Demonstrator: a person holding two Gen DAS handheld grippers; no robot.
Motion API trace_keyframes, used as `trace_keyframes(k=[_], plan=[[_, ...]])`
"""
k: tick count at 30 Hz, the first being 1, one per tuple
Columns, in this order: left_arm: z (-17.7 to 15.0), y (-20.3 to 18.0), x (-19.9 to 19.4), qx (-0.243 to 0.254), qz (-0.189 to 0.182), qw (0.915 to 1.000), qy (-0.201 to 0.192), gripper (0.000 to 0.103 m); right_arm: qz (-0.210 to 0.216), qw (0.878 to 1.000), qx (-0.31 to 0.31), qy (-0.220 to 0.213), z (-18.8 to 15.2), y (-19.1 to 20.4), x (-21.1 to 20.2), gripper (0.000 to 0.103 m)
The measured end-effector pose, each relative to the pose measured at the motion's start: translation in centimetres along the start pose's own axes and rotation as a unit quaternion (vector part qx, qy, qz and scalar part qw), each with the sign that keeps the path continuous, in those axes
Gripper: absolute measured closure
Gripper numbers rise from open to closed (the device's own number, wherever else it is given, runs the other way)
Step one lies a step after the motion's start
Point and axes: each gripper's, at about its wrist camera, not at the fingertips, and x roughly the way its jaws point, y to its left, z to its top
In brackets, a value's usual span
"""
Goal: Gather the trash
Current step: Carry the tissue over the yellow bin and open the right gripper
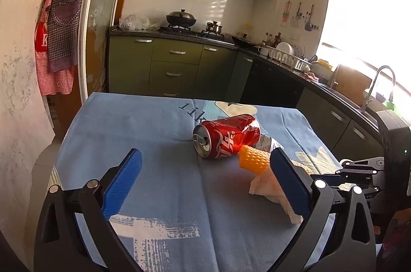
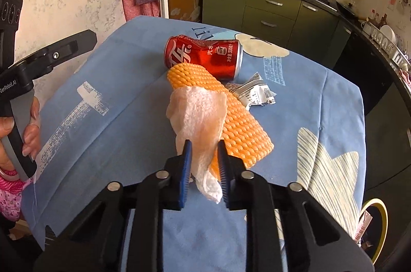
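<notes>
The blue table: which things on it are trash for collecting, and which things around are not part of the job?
Trash:
- crushed cola can
- orange foam net
- tissue, held in the right hand-held gripper
- crumpled wrapper

Not part:
- wok
- aprons
- dish rack

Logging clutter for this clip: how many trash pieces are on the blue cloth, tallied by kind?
Crushed red can: 1
Orange foam net: 1
White tissue, in the right gripper: 1
Crumpled printed wrapper: 1
Total: 4
</notes>
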Motion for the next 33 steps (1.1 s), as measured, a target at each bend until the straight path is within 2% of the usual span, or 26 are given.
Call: trace_keyframes(k=[4, 12, 21, 30, 33], plan=[[-0.1, 0.0, 0.2, -0.002, -0.003, 1.0, 0.004, 0.005, 0.005, 1.0, -0.006, -0.011, 0.0, 0.5, -0.4, 0.102], [-0.1, 0.2, 0.3, -0.006, -0.001, 1.0, 0.004, 0.005, 0.074, 0.996, 0.025, -0.032, 1.2, 0.4, -3.0, 0.102], [-0.1, 0.6, 0.4, -0.014, 0.006, 0.9999, 0.002, 0.005, 0.124, 0.987, 0.053, -0.092, 4.0, -0.6, -9.2, 0.102], [-0.2, 0.6, 0.8, -0.013, 0.011, 0.9998, 0.006, 0.005, 0.12, 0.979, 0.065, -0.15, 5.1, -1.6, -15.7, 0.102], [-0.3, 0.5, 0.9, -0.011, 0.011, 0.9998, 0.007, 0.005, 0.104, 0.977, 0.07, -0.173, 5.0, -2.4, -17.9, 0.102]])
